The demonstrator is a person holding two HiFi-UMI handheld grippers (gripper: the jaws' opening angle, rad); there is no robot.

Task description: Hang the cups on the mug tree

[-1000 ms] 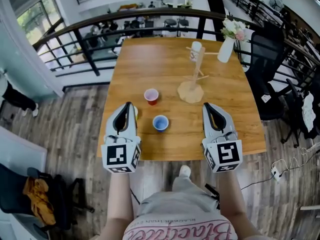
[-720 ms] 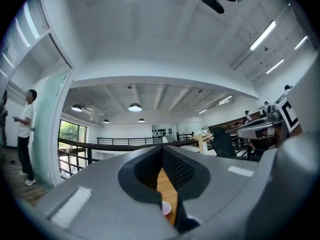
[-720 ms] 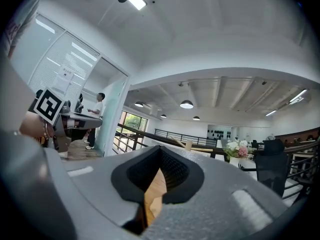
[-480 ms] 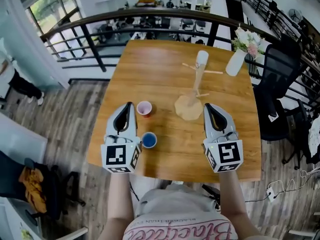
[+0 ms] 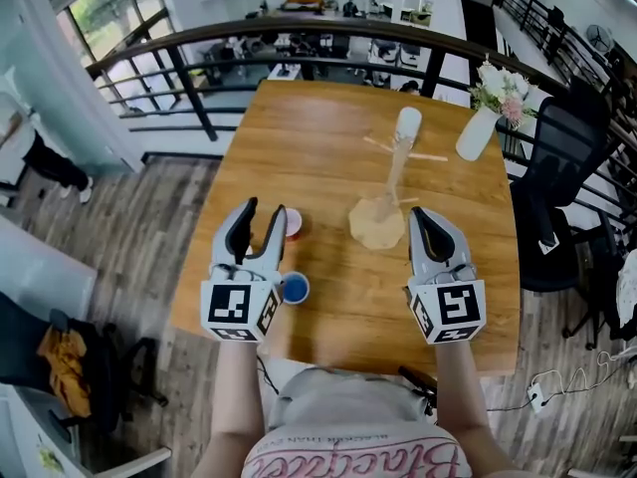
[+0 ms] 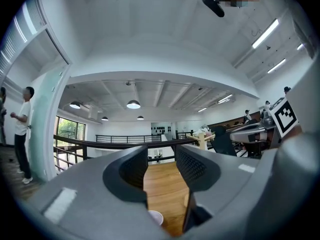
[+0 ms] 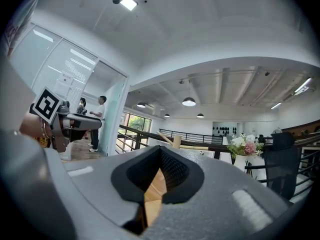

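The wooden mug tree point(image 5: 390, 182) stands on the table point(image 5: 318, 137) with a white cup point(image 5: 408, 122) over its top. A red cup point(image 5: 294, 225) sits just beside the right finger of my left gripper point(image 5: 265, 210), partly hidden by it. A blue cup point(image 5: 295, 288) stands nearer, by that gripper's body. The left gripper's jaws have just been opening and stand apart with nothing pinched; in the left gripper view point(image 6: 161, 154) a cup's pale rim point(image 6: 156, 217) shows low in the gap. My right gripper point(image 5: 426, 215) is shut and empty, right of the tree's base point(image 5: 378, 224).
A white vase of flowers point(image 5: 478, 132) stands at the table's far right corner. A black railing point(image 5: 299, 30) runs behind the table. An office chair point(image 5: 567, 157) is off to the right. A person point(image 7: 99, 121) stands by the windows.
The left gripper's jaws have opened from shut. Both grippers moved forward over the table, and the red cup now lies against the left gripper's right finger.
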